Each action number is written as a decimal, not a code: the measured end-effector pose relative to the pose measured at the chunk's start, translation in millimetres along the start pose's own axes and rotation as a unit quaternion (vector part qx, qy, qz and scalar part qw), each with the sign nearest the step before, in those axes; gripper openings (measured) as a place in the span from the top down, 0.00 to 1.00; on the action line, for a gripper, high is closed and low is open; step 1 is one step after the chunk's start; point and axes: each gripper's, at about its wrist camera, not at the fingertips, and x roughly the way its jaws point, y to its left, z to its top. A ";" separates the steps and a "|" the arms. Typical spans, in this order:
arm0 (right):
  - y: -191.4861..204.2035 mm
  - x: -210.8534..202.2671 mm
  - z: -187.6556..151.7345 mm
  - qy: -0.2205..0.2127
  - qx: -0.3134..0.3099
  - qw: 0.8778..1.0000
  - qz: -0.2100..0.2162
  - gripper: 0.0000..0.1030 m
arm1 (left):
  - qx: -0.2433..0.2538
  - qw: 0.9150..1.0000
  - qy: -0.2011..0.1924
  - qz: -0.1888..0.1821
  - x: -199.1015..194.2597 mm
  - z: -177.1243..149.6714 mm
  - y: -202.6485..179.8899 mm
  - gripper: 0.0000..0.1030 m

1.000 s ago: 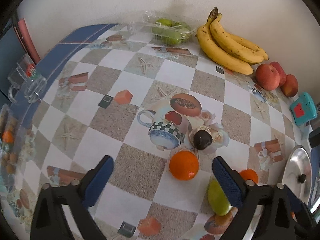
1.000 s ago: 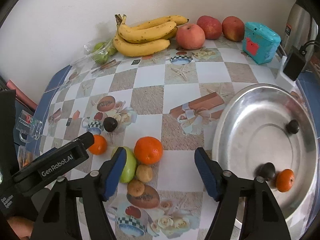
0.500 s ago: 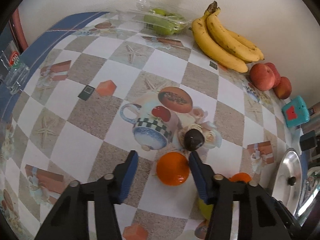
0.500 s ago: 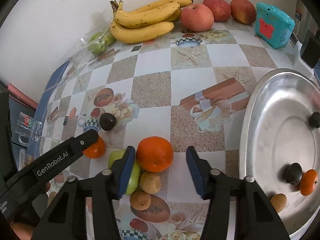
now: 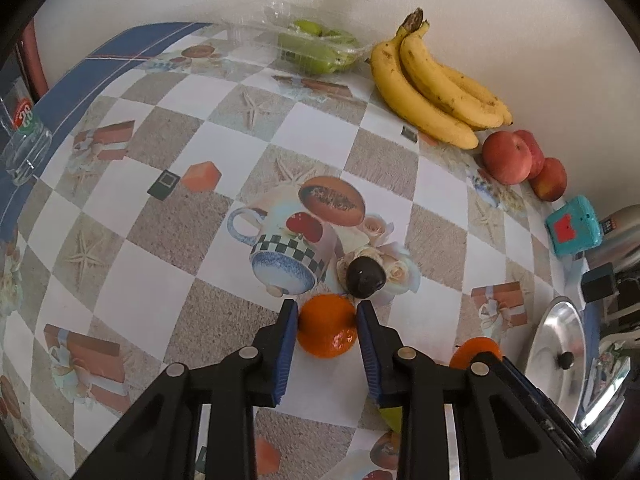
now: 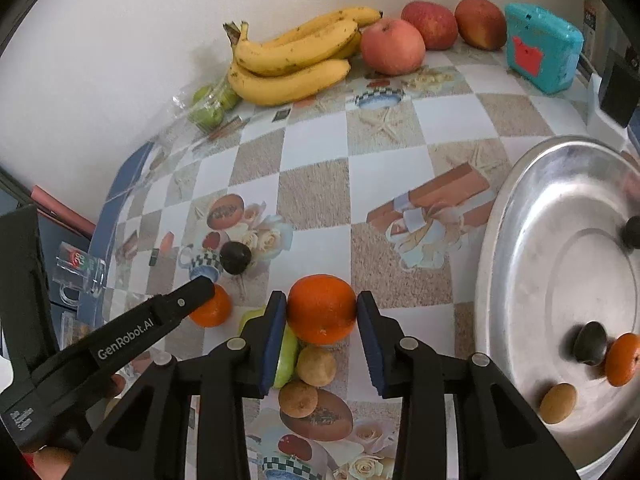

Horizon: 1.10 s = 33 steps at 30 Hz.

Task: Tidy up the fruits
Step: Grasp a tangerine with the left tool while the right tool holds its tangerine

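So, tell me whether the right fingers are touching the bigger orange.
Touching. The right wrist view shows both blue fingers pressed against the sides of the orange, no gap visible.

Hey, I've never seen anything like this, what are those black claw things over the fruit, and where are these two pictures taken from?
They are two hand-held grippers, one in each of a person's hands. Each carries a wide-angle camera looking along its two fingers, so one picture comes from each.

The left gripper has just been closing and now pinches a small orange. The right gripper has closed likewise on a bigger orange.

On the patterned tablecloth lie bananas, red apples, a dark fruit, a green fruit and two small brown ones. The metal tray already holds a few fruits.
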 end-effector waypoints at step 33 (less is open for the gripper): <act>-4.9 -19.8 -1.7 0.001 0.004 1.000 -0.019 0.64 | -0.029 0.999 0.013 -0.016 17.2 -3.4 12.4 0.52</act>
